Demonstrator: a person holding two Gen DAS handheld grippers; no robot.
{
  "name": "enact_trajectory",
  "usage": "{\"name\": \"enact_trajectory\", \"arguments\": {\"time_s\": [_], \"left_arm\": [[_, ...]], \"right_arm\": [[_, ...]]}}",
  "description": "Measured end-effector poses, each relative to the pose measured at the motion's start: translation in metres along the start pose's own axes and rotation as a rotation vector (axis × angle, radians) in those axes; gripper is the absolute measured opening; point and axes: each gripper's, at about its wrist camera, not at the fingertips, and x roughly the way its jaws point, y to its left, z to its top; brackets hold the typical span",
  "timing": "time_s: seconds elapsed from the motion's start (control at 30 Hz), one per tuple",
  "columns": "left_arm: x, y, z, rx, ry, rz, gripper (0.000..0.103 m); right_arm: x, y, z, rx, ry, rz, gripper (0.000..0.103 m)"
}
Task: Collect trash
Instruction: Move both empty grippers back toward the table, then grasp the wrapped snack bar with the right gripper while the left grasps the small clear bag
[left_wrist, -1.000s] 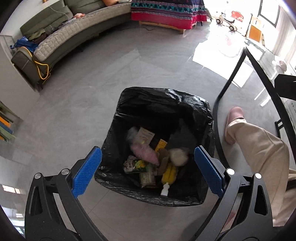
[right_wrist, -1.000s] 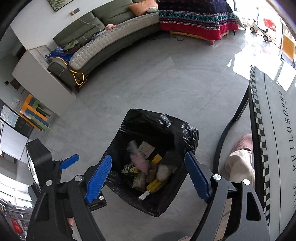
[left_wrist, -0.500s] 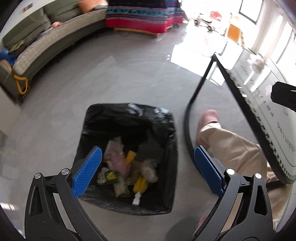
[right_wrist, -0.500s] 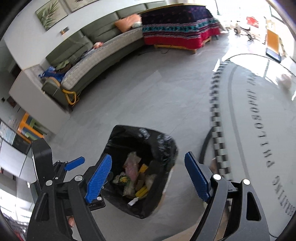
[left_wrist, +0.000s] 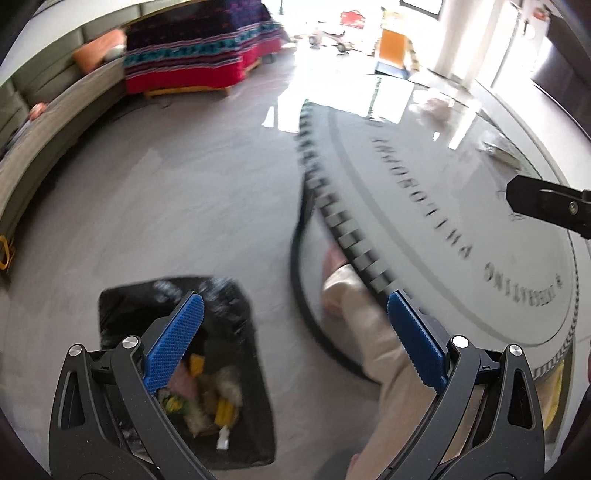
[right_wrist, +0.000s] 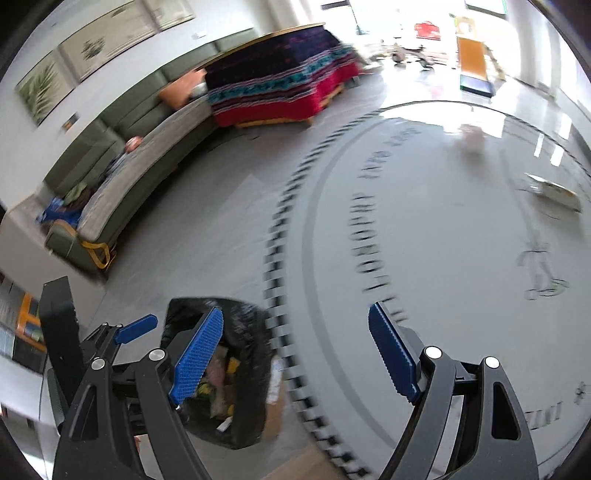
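A bin lined with a black bag stands on the floor at lower left and holds several wrappers and scraps; it also shows in the right wrist view. On the round grey table lie a crumpled pinkish scrap and a flat wrapper, both blurred; they show faintly in the left wrist view, the scrap and the wrapper. My left gripper is open and empty above the bin's right side. My right gripper is open and empty over the table's near edge.
The person's beige trouser leg and pink slipper stand between bin and table. A black table leg curves down by the bin. A green sofa and a cloth-covered table stand at the back. Grey floor lies between.
Both grippers have swung up and to the right, away from the bin toward the table. The bin has slid to the lower left of both views. Both stay open and empty.
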Motion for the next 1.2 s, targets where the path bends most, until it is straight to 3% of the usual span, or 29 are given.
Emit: {"name": "enact_trajectory", "arguments": {"time_s": [0.27,0.7,1.2], "left_arm": [[0.034,-0.077,0.055,0.122,0.028,-0.070,0.097],[0.089,-0.181,0.111,0.271,0.080,-0.143,0.097],[0.162,-0.237,0.193,0.238,0.091,-0.146,0.097]], "right_arm": [[-0.009,-0.095,0.025,0.162,-0.027,-0.101,0.082],[-0.009,-0.217,0.054,0.354,-0.055,-0.194,0.082],[0.028,-0.340,0.113,0.530,-0.025,-0.319,0.082]]}}
